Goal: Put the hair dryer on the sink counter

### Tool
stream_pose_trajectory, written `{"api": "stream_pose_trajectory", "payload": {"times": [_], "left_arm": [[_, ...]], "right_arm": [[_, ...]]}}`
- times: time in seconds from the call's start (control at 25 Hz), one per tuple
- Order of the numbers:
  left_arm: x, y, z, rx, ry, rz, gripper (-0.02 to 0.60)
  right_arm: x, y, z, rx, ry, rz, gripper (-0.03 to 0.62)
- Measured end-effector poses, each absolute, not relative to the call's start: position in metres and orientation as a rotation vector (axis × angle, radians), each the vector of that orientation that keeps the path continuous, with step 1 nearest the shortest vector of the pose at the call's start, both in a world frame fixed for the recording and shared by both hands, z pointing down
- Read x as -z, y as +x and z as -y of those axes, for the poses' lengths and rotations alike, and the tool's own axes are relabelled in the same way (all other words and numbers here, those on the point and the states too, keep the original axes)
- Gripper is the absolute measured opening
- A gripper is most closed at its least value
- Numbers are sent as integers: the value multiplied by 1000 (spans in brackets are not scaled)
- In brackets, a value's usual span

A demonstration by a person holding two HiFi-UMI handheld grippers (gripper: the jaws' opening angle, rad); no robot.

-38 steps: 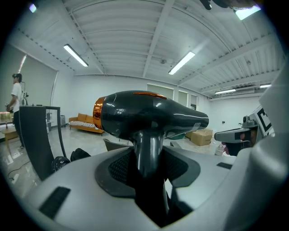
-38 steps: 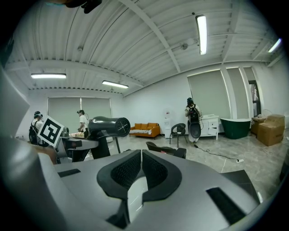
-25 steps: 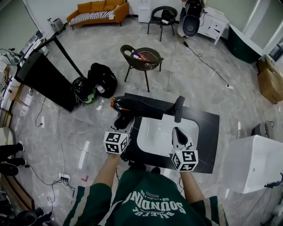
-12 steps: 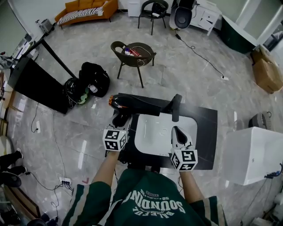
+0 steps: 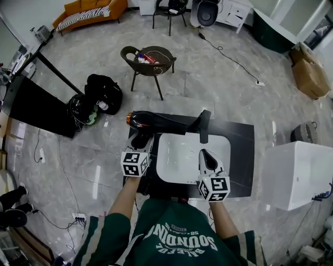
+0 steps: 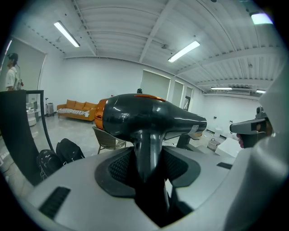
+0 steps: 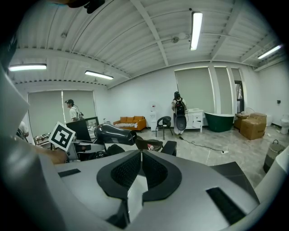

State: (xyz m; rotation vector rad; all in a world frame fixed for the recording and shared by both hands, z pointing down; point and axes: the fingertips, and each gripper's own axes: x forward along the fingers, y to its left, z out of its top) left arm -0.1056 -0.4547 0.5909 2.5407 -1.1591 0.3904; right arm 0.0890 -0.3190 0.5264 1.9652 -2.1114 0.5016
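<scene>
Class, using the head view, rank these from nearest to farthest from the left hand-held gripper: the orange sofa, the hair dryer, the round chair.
1. Hair dryer: held by its handle in the left hand-held gripper.
2. Round chair: on the floor straight ahead, with small items on its seat.
3. Orange sofa: far back, at the upper left of the room.

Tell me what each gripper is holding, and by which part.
The left gripper holds the black hair dryer by its handle, with the body above the jaws. The right gripper holds nothing; its jaws are together.
</scene>
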Motion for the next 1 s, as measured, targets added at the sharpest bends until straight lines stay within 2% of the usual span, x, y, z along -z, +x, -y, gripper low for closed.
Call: {"api": "stream_pose_trajectory", "payload": {"times": [1.0], "left_arm": [[-658,-91,495,-486,2450,1153,183]], "right_arm": [[-570,83,349,-617,1904,2071,43]]}}
